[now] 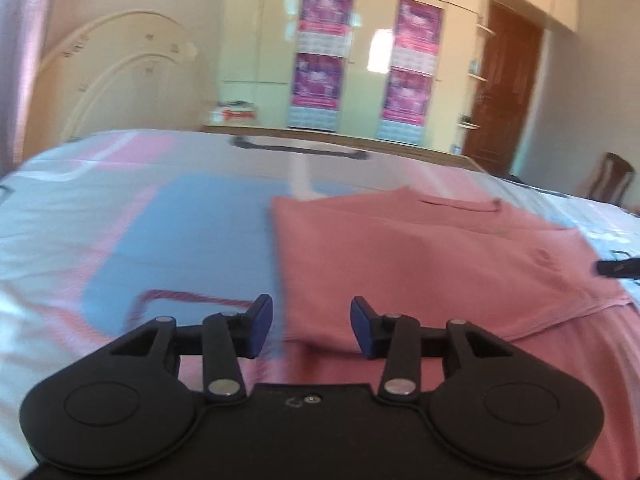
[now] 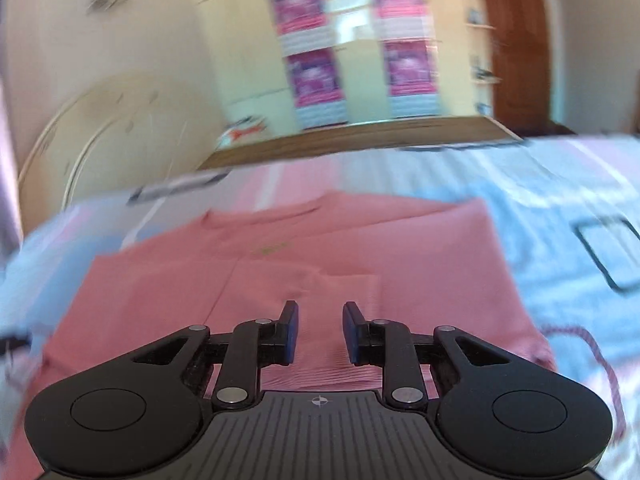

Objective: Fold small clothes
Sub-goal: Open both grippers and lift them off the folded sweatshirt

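On the bed (image 1: 120,208), whose sheet is patterned in pink, blue and white blocks, my pink knit T-shirt (image 2: 304,264) lies flat, its sides folded inward. My left tool (image 1: 311,326) and right tool (image 2: 320,332) hover above its near hem, jaws apart, holding nothing. Beyond stand a cream wardrobe (image 1: 264,40) with magenta posters (image 1: 326,8) and a curved headboard (image 1: 112,80).

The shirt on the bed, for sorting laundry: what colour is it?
Plain salmon pink shirt, clearest in the right wrist view.
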The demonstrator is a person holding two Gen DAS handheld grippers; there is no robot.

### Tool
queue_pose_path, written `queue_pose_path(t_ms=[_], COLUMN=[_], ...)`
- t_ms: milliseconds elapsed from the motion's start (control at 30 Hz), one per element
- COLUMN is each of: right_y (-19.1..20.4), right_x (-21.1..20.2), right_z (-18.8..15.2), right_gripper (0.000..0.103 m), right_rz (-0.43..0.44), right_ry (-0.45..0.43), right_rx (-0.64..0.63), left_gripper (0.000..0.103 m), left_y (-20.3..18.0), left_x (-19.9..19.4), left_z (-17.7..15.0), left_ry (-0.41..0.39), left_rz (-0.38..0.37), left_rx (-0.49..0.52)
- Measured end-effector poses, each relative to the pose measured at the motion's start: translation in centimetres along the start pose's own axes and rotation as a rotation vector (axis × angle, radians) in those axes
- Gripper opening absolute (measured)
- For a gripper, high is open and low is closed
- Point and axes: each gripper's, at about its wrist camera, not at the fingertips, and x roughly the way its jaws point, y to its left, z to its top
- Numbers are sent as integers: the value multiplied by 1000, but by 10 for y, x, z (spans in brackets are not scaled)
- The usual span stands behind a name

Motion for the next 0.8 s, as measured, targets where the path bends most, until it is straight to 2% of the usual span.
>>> queue_pose_path(t_ms=[33, 100, 200, 300, 433, 500, 600, 633, 700, 800], right_y=[5, 8, 12, 14, 10, 15, 25, 28, 32, 34], right_x=[9, 33, 30, 18, 36, 48, 78, 91, 119, 130], right_z=[-3, -14, -12, -4, 23, 37, 52, 54, 51, 53], right_gripper=[25, 25, 25, 25, 25, 25, 25, 25, 25, 25], right_rz=[-8, -74, -83, -65, -46, -10, 34, 28, -19, -51], right_ry=[33, 149, 146, 67, 52, 51, 91, 123, 199, 187], right_rx=[-22, -53, -82, -89, -34, -27, -5, -4, -20, -21], left_gripper=[43, 41, 43, 49, 45, 42, 44, 45, 46, 46], left_y=[-6, -11, -12, -7, 2, 8, 9, 9, 13, 26], left_x=[10, 37, 36, 35, 62, 83, 112, 124, 143, 148], left_z=[0, -7, 0, 18, 54, 66, 78, 79, 75, 82], left_ry=[29, 147, 143, 69, 32, 43, 63, 90, 146, 128], left_rz=[-14, -15, -20, -15, 5, -5, -23, -35, -8, 31], left_rx=[7, 2, 20, 17, 11, 1, 12, 18, 14, -25])
